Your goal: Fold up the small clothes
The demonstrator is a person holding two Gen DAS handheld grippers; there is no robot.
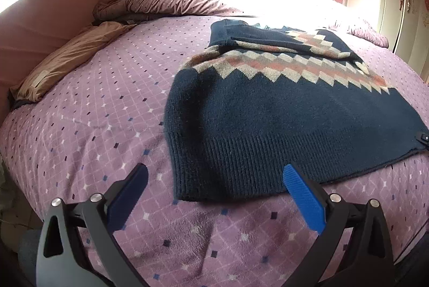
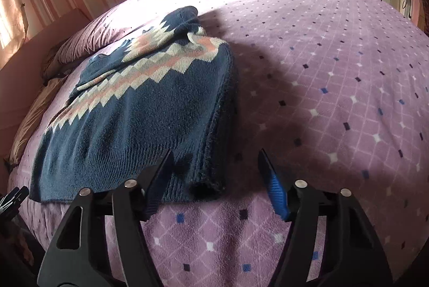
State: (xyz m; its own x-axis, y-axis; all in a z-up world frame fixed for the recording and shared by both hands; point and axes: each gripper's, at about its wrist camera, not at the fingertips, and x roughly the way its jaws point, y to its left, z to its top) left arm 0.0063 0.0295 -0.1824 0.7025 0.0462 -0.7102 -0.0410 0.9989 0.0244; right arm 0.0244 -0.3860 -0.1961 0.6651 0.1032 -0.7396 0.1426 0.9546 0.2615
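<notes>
The left gripper [image 1: 214, 177] hovered over the purple blanket [image 1: 88, 110], its blue pads spread wide and empty, bracketing the near left hem corner of a navy sweater [image 1: 268, 115]. The sweater lay flat on the bed, sleeves folded inward across its zigzag band. The right gripper [image 2: 214, 158], likewise spread and empty, straddled the sweater's [image 2: 128, 120] near right hem corner. A tan pillow [image 1: 67, 59] lay by the headboard [image 1: 53, 8].

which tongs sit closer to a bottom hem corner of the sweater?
The right tongs: they straddle the sweater's near hem corner, jaws open. The left tongs are also open, just short of the hem.
</notes>
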